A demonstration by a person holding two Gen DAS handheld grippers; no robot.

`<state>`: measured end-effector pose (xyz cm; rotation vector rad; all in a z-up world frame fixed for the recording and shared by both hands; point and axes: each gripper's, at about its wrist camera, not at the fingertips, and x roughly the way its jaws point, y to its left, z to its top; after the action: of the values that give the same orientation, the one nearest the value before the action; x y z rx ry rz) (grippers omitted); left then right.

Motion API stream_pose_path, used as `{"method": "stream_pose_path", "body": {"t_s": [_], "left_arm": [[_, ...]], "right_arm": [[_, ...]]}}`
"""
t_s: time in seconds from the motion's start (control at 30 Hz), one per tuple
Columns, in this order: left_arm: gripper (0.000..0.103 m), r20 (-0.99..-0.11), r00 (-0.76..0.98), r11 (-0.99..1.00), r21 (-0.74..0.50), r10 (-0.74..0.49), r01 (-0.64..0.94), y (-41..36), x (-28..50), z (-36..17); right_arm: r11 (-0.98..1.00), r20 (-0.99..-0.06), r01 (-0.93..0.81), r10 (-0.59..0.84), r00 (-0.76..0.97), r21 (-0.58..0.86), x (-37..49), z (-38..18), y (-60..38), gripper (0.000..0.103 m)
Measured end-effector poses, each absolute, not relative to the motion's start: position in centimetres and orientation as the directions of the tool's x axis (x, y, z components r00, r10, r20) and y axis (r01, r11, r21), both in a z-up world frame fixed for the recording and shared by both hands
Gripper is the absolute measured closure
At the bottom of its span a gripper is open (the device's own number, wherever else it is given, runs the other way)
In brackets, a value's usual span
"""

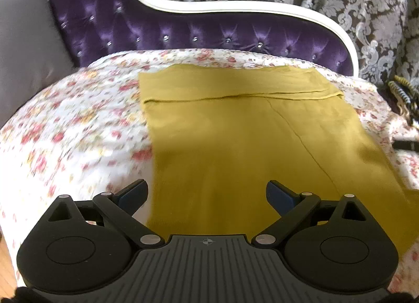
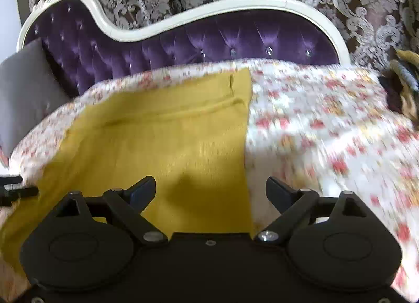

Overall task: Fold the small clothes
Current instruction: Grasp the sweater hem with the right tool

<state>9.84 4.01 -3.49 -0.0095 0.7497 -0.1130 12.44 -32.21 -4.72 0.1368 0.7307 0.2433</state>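
Left wrist view: the left gripper point(image 1: 207, 193) hangs with its 2 fingers spread wide apart and nothing between them, over the near left edge of a mustard-yellow garment point(image 1: 248, 146). The garment lies flat on a floral bedspread point(image 1: 78, 119), its far end already turned over in a band that runs across the cloth near the tufted purple headboard point(image 1: 183, 33). A grey cushion point(image 1: 26, 54) leans at the far left. The left finger sits over bare bedspread, the right finger over yellow cloth. The risk, as it looks from here: a close at this spot could pinch the bedspread along with the garment's edge, and a lift would then drag both. A long diagonal crease crosses the cloth; folding over it would likely press it in.

Right wrist view: the right gripper point(image 2: 210, 190) is likewise spread open and empty, straddling the garment's right edge, with its left finger above yellow cloth and its right finger above the floral cover. A dark shadow falls on the cloth just ahead of the fingers. The tip of the other tool point(image 2: 15, 187) shows at the far left edge of this view, near the garment's opposite side. The cover here is blurred, suggesting motion, so a hurried grab may miss the thin edge or catch only 1 layer. If the 2 sides are lifted unevenly, the fold would probably come out skewed and the turned-over far band could slip loose.
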Motion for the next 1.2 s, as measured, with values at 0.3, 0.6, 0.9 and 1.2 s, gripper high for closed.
{"method": "stream_pose_path", "body": {"t_s": [0.3, 0.6, 0.9, 1.2], "left_arm": [[0.005, -0.706, 0.698, 0.992, -0.105, -0.120, 0.065, 4.9, 5.0, -3.6], [0.005, -0.729, 0.667, 0.987, -0.138, -0.154, 0.078, 5.0, 2.3, -4.2], [0.005, -0.727, 0.670, 0.987, -0.150, -0.150, 0.059, 5.2, 1.4, -4.4], [0.006, -0.710, 0.701, 0.986, -0.155, -0.068, -0.061, 7.4, 0.1, -4.5]], "right_arm": [[0.963, -0.676, -0.122, 0.257, 0.691, 0.241, 5.9, -5.6, -33.5, 0.011], [0.943, -0.662, -0.070, 0.280, 0.695, 0.326, 3.9, -6.4, -34.7, 0.011], [0.921, -0.628, -0.088, 0.326, 0.706, 0.379, 4.1, -6.1, -34.8, 0.029], [0.935, -0.633, -0.097, 0.304, 0.712, 0.340, 3.8, -6.1, -34.3, 0.083]]}}
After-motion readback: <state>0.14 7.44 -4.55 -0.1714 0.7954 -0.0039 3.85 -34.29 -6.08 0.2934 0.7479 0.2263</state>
